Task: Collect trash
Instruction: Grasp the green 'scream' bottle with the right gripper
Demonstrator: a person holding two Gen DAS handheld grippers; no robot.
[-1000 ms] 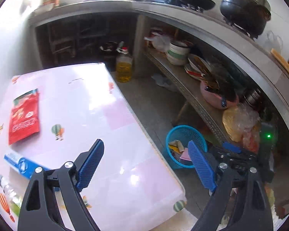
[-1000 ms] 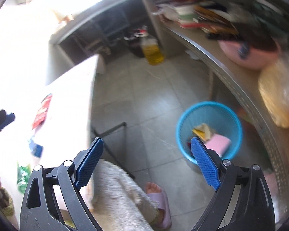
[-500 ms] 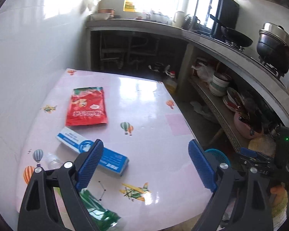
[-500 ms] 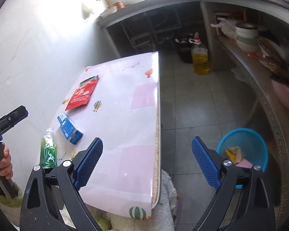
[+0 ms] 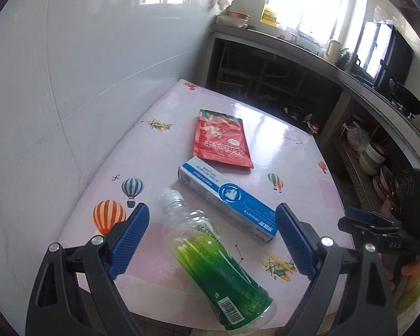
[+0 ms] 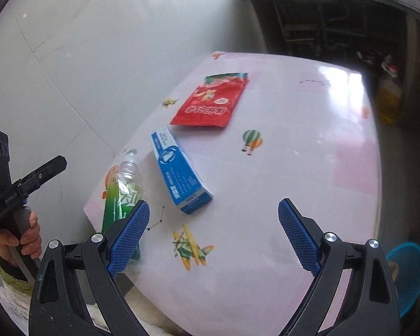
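Three pieces of trash lie on the pink table: a red snack packet farthest away, a blue and white carton in the middle, and a capless plastic bottle with a green label on its side at the near edge. My left gripper hangs open right above the bottle, one blue pad on each side of it. My right gripper is open too, over the table's near part, with the carton ahead and the bottle to its left. The packet lies beyond.
A blue waste basket stands on the floor to the right of the table. A tiled wall runs along the table's left side. A counter with shelves of dishes and a bottle of yellow oil stand at the right.
Both grippers have swung left, away from the blue basket and back over the table. The left one has come down close over the green-label bottle. Both stay open.
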